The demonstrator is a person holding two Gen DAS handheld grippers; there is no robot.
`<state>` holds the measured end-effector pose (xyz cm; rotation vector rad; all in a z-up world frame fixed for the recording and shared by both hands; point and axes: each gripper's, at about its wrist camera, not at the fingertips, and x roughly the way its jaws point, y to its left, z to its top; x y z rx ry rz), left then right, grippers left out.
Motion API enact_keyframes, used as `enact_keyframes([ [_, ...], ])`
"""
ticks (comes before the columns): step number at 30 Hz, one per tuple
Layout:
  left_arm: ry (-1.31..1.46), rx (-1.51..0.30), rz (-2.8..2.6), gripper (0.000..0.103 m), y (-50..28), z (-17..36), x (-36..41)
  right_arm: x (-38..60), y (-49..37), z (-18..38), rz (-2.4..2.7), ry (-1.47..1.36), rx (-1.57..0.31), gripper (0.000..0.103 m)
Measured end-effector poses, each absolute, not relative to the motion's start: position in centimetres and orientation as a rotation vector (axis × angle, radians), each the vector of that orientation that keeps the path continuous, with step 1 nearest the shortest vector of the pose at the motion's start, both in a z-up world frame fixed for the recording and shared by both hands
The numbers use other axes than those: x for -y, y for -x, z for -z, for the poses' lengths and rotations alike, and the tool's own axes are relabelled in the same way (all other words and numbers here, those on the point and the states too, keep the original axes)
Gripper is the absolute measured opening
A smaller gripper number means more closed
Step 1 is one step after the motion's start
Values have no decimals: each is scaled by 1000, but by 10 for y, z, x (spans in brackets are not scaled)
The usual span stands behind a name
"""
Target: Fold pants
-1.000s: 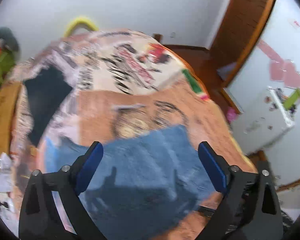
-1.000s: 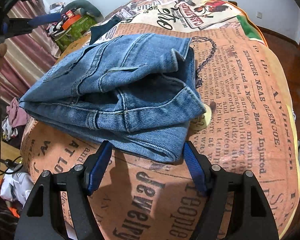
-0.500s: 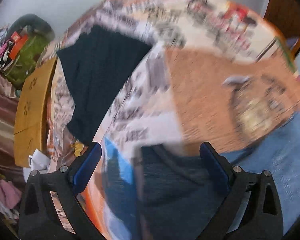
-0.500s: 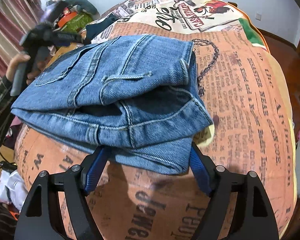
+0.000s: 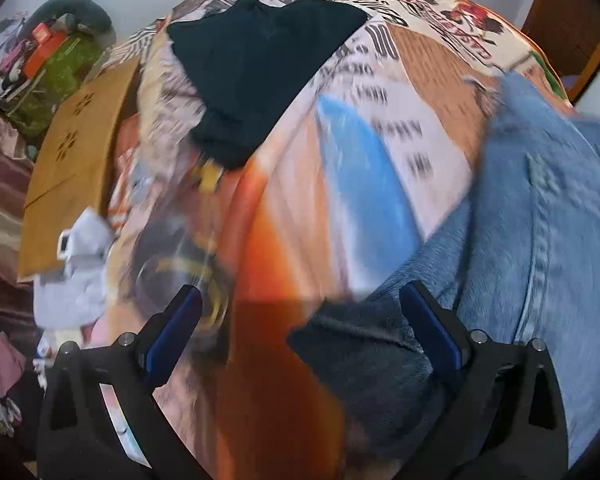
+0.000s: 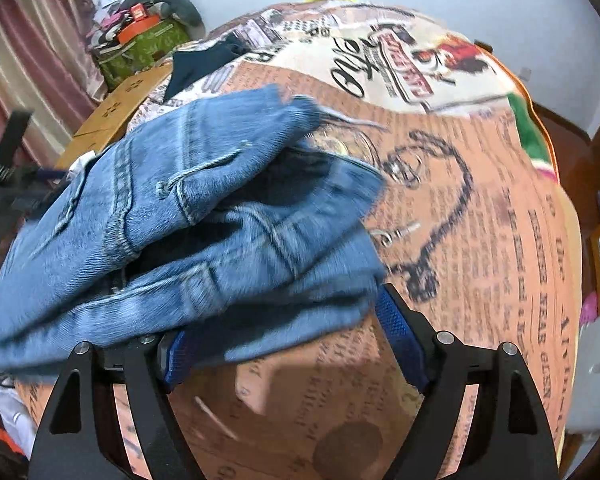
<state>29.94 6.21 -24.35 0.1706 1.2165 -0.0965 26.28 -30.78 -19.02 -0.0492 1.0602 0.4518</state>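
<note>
Denim is the material to be handled: a pair of blue jeans (image 6: 188, 232) is seen folded into a thick bundle on a bed covered by a newspaper-print bedspread (image 6: 480, 240).

At the far left of the right wrist view, a dark blurred shape at the bundle's left end appears to be the left gripper, though that cannot be told for sure. In its own view, the left gripper (image 5: 300, 332) is held wide, with nothing pressed between its blue pads; the left end of the jeans (image 5: 540, 220) lies at the right of that view, one dark fold reaching in between the fingers. Farther off, a black garment (image 5: 260, 60) lies apart on the bedspread, and a cardboard box (image 5: 72, 160) stands beside the bed at the left.

At the right, the right gripper (image 6: 292, 356) is held wide at the near edge of the bundle. Its left finger is partly covered by the overhanging denim, and no squeeze is seen.

The jeans are judged heavy for cloth, soft yet thick, with stiff seams and waistband. Several layers are stacked, so a loose pinch is likely to lift only the top one. Hold is best taken at a doubled edge or seam, all layers gathered, one gripper at each end.
</note>
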Motion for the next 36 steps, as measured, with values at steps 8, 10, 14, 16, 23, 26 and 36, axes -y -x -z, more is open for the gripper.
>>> enact_keyframes([
  [8,-18,-1218,159,101,-209,228,-65,298,-244,174,-502,61,-1016,78],
  [10,-4,-1208,186,100,-201,225,-51,297,-240,166,-491,74,-997,78],
  [14,-34,-1145,164,100,-203,215,-36,301,-235,151,-473,84,-949,78],
  [16,25,-1133,138,100,-213,210,-41,303,-235,143,-471,76,-932,78],
  [23,145,-1005,101,100,-260,167,-59,291,-249,126,-522,51,-878,78],
  [26,115,-972,90,100,-284,159,-53,283,-263,126,-548,32,-867,78],
  [36,77,-1014,153,82,-366,185,-22,249,-333,149,-637,-55,-900,60],
])
